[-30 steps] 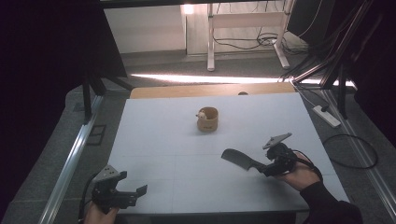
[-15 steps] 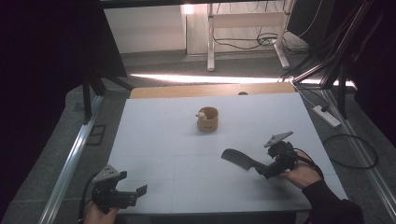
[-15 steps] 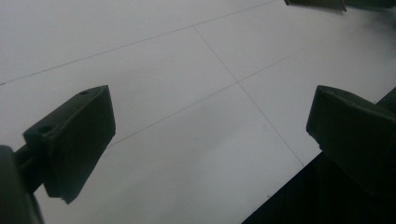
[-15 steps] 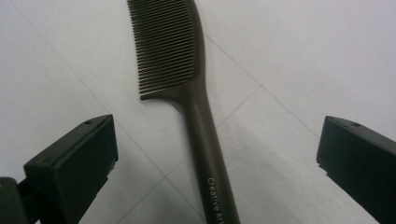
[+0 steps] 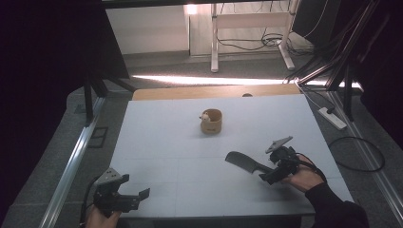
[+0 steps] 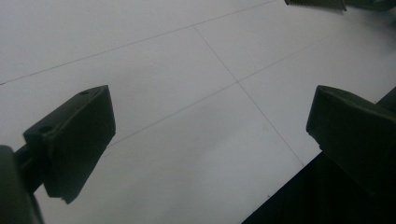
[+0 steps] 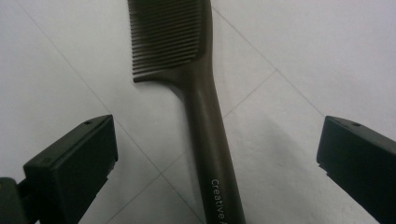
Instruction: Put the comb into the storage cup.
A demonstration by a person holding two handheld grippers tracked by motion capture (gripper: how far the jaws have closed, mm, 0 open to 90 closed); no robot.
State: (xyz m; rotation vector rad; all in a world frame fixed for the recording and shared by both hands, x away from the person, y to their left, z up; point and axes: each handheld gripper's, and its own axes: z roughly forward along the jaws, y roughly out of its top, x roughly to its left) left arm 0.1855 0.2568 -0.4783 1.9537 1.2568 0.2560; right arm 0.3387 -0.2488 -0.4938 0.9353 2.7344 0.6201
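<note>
A dark comb (image 5: 244, 163) lies flat on the white table (image 5: 180, 142), teeth end pointing left. In the right gripper view the comb (image 7: 196, 93) runs up the middle, its handle printed "Creative", between two wide-apart jaws. My right gripper (image 5: 271, 173) is open around the handle end, held by a hand at the table's right front. My left gripper (image 5: 135, 197) is open at the front left corner, over bare table (image 6: 177, 93), nothing between its jaws. A small tan cup (image 5: 211, 121) stands near the table's middle back, with a pale object at its rim.
A wooden strip (image 5: 214, 91) borders the table's far edge. Metal rails (image 5: 71, 161) run along the left side and cables (image 5: 354, 152) lie on the floor at the right. In the left gripper view the table's front edge (image 6: 299, 168) drops to darkness.
The right hand and gripper have shifted slightly toward the front, staying at the comb's handle. The left gripper and the cup have not moved.
</note>
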